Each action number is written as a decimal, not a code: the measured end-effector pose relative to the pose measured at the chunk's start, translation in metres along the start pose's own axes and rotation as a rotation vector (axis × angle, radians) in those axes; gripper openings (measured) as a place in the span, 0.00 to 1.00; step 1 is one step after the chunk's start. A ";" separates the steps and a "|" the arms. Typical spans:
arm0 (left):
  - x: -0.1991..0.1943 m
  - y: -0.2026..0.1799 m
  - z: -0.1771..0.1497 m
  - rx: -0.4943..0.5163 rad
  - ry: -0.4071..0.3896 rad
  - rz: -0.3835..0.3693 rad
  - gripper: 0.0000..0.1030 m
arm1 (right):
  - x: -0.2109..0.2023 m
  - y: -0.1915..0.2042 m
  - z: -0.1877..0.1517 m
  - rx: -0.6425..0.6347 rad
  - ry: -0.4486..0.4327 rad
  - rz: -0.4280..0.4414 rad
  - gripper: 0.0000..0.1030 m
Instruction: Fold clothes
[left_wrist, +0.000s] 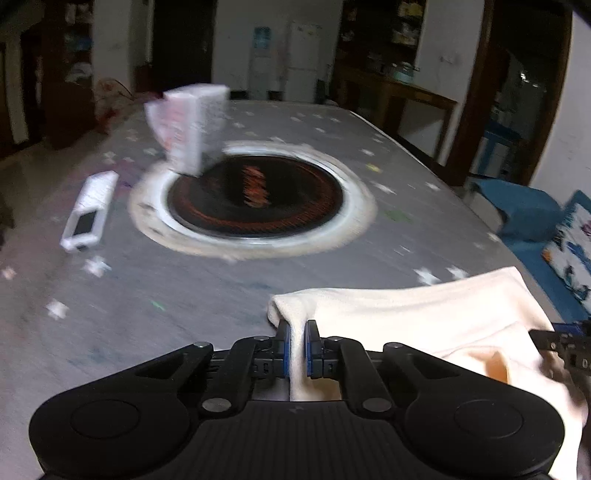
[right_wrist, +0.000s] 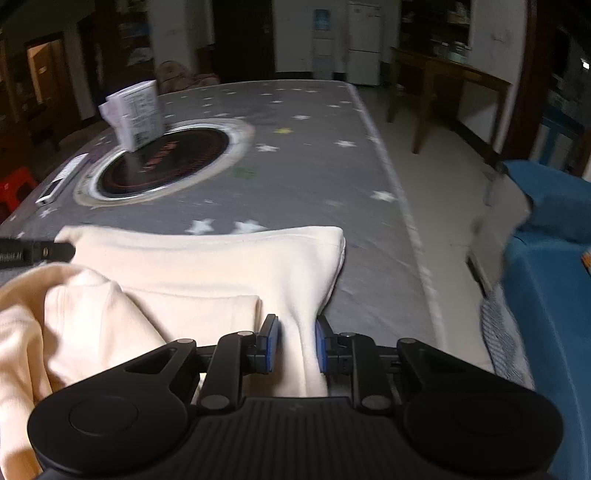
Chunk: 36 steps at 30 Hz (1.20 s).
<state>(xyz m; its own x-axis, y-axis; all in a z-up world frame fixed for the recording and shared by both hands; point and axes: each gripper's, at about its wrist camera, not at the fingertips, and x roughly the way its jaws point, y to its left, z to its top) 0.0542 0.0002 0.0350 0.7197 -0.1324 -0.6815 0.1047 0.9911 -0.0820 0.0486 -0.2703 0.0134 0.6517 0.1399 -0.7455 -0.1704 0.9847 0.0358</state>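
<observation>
The cream garment (right_wrist: 207, 266) lies on the near edge of the starry grey surface (right_wrist: 314, 177), its long side running from one claw to the other. The left claw (left_wrist: 296, 349) and right claw (right_wrist: 297, 345) are each clamped on a corner — one per end. The white box (right_wrist: 135, 112) has print too blurred to read.

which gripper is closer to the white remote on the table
Left. The left gripper holds the cream garment on the remote's side; the right gripper holds the far corner.
</observation>
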 end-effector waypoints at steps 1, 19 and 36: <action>0.000 0.008 0.004 -0.004 -0.006 0.022 0.08 | 0.004 0.008 0.004 -0.011 -0.001 0.006 0.19; -0.038 0.052 0.008 -0.047 -0.006 -0.043 0.44 | 0.022 0.136 0.040 -0.320 0.007 0.237 0.12; -0.041 0.023 -0.017 0.086 0.034 -0.077 0.07 | -0.126 0.030 -0.032 -0.055 -0.179 -0.048 0.04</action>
<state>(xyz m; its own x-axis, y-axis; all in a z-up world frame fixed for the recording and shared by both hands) 0.0157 0.0283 0.0486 0.6837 -0.2060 -0.7001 0.2183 0.9731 -0.0731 -0.0624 -0.2614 0.0869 0.7803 0.1142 -0.6149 -0.1729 0.9843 -0.0366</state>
